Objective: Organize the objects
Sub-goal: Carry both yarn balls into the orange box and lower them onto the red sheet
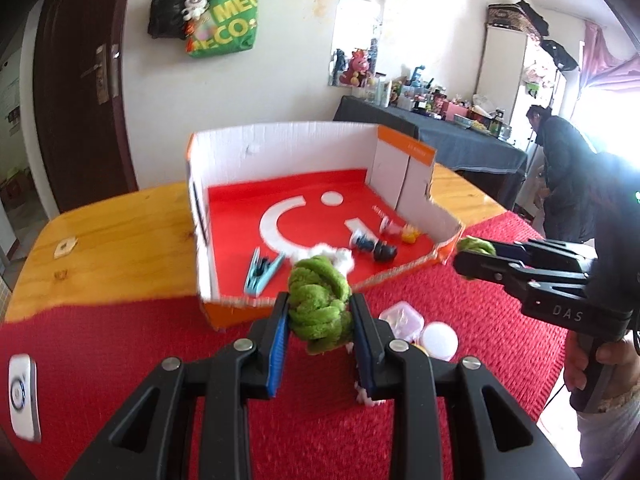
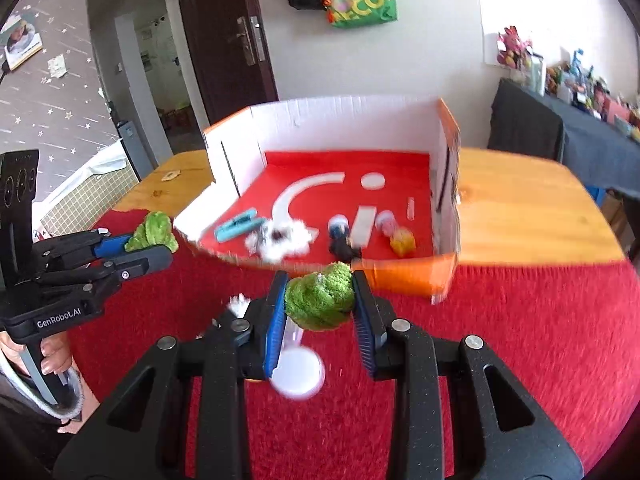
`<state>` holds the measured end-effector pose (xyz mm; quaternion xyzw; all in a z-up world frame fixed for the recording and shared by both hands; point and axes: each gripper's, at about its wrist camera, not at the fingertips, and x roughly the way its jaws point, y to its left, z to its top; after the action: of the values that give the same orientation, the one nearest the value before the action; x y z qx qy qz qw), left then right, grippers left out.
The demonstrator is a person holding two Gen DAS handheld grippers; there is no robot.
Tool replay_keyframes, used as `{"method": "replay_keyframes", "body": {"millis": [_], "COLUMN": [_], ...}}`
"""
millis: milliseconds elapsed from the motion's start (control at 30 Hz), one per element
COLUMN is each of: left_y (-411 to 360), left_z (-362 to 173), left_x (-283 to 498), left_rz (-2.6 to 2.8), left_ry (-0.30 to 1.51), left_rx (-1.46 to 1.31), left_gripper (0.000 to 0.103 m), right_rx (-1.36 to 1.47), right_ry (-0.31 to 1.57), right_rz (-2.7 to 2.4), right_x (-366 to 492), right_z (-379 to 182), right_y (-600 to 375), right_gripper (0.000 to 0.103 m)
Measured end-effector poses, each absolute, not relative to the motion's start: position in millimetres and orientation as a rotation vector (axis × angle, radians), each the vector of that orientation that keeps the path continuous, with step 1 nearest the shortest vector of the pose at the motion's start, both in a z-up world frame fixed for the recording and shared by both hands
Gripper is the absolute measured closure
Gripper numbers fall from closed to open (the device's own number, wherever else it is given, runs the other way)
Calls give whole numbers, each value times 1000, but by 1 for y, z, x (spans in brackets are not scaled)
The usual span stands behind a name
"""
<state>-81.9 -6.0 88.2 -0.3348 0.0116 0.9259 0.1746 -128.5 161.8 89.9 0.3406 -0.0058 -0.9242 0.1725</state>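
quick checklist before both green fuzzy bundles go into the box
1. Left gripper shut on its green bundle: ok.
2. Right gripper shut on its green bundle: ok.
3. Both bundles lifted off the red mat: ok.
4. Box open at the top, low front wall facing the grippers: ok.
5. Free floor inside, away from the blue clip and small toys: ok.
6. Whether the two bundles are joined: cannot tell.

— Where is there room to go in?
— Over the box's low torn front edge (image 2: 400, 276). Its tall white walls (image 1: 280, 148) block the back and sides.
— And inside?
— The red floor (image 1: 240, 204) at the back is bare.
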Motion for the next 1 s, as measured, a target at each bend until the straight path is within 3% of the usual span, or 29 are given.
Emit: {"method": "replay_keyframes", "body": {"millis": [300,1000], "left_y": [16,41], "left_z": [99,51], "left_x": [-142,-253], "left_rz": [2536,2371], "left_ry": [105,221], "left_rx": [-987,-1271], "left_gripper": [72,72], "right_rx": [987,1316], "right_ry": [110,274], "right_rz": [-2594,-2488], "right_x": [-195,-296], "right_z": [109,57], "right_y": [147,139], "right_gripper": [74,74]}}
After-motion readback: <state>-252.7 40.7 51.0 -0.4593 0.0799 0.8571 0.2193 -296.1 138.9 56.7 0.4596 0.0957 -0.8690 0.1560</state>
